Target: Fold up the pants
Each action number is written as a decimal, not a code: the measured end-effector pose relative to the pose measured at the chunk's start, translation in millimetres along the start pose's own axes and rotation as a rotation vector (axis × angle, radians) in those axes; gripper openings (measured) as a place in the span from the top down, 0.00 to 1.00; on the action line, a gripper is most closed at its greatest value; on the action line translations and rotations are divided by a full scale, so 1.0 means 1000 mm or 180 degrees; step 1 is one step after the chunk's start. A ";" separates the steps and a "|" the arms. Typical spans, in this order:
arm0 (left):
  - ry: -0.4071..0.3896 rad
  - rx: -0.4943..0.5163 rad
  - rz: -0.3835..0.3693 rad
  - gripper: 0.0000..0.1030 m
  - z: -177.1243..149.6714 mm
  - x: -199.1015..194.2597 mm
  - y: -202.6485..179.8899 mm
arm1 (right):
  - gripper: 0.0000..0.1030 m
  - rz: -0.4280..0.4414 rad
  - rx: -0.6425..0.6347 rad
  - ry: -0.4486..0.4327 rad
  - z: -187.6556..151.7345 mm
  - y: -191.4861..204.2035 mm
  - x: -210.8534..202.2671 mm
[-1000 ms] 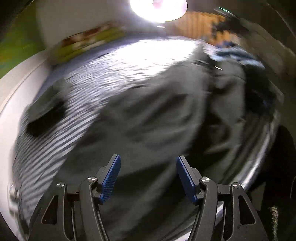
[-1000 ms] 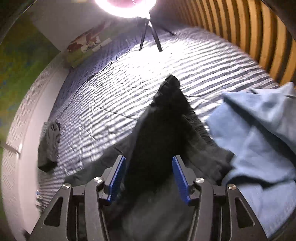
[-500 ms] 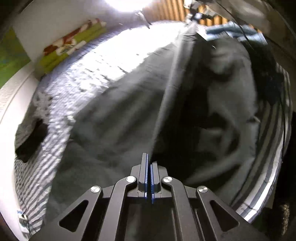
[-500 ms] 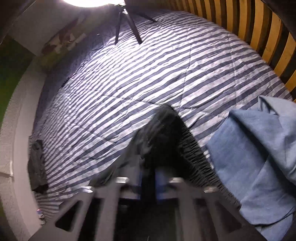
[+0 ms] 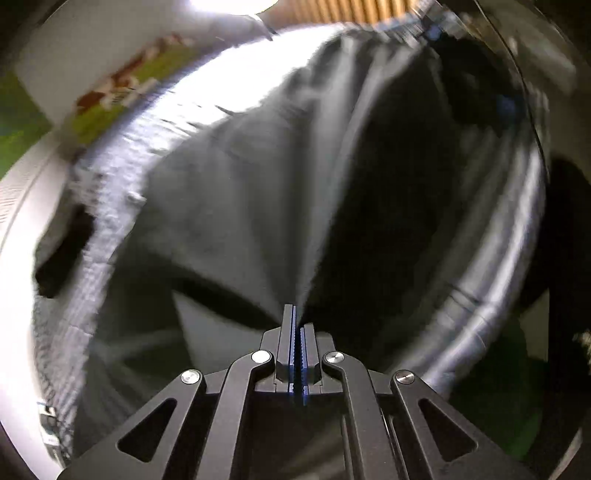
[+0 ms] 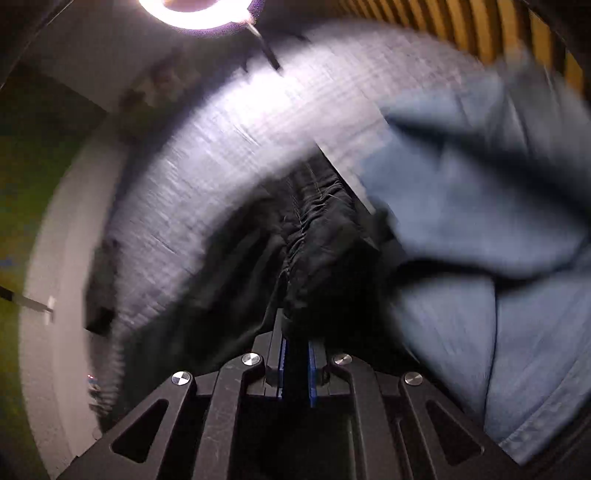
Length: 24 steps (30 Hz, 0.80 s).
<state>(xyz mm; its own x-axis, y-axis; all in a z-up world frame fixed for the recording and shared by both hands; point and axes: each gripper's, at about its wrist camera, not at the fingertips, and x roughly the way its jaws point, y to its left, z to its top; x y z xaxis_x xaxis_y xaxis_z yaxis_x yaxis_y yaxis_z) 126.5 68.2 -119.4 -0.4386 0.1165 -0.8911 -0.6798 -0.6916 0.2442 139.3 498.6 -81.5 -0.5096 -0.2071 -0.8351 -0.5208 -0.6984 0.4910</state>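
Note:
Dark grey pants point(image 5: 229, 206) lie spread over the striped bedcover point(image 5: 122, 177). My left gripper point(image 5: 298, 321) is shut on a thin edge of the cloth, which runs up from the fingertips as a taut fold. In the right wrist view, the pants' black gathered waistband point(image 6: 317, 236) rises from between the blue pads, and my right gripper point(image 6: 295, 332) is shut on it. Both views are blurred by motion.
A rumpled blue garment point(image 6: 480, 206) lies right of the waistband on the striped bedcover point(image 6: 229, 140). A small dark garment point(image 5: 62, 251) sits near the bed's left edge. A green and red pillow point(image 5: 122, 96), a ring light point(image 6: 195, 11) and a slatted wooden wall point(image 6: 480, 29) stand at the back.
Both grippers stood open over the pants a second ago and have closed on the cloth. Both hands have since shifted, and the held cloth now runs taut from the jaws.

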 end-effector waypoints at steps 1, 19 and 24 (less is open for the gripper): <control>0.0022 0.0049 0.0010 0.96 -0.001 0.003 -0.007 | 0.93 0.0046 -0.0019 -0.0037 0.000 -0.002 -0.002; -0.0618 -0.0048 -0.0512 0.54 0.115 -0.041 -0.040 | 0.55 -0.0295 0.0054 -0.0153 0.062 -0.038 -0.011; -0.1042 0.0138 -0.0655 0.39 0.221 -0.043 -0.069 | 0.55 0.0227 0.0381 -0.0403 0.056 -0.064 -0.033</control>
<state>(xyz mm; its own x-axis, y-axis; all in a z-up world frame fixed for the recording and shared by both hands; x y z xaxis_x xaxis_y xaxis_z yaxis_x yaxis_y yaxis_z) 62.8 268.7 -13.0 -0.4500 0.4758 -0.7557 -0.7942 -0.6002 0.0951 151.7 588.4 -71.4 -0.6262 -0.1601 -0.7630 -0.5543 -0.5968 0.5802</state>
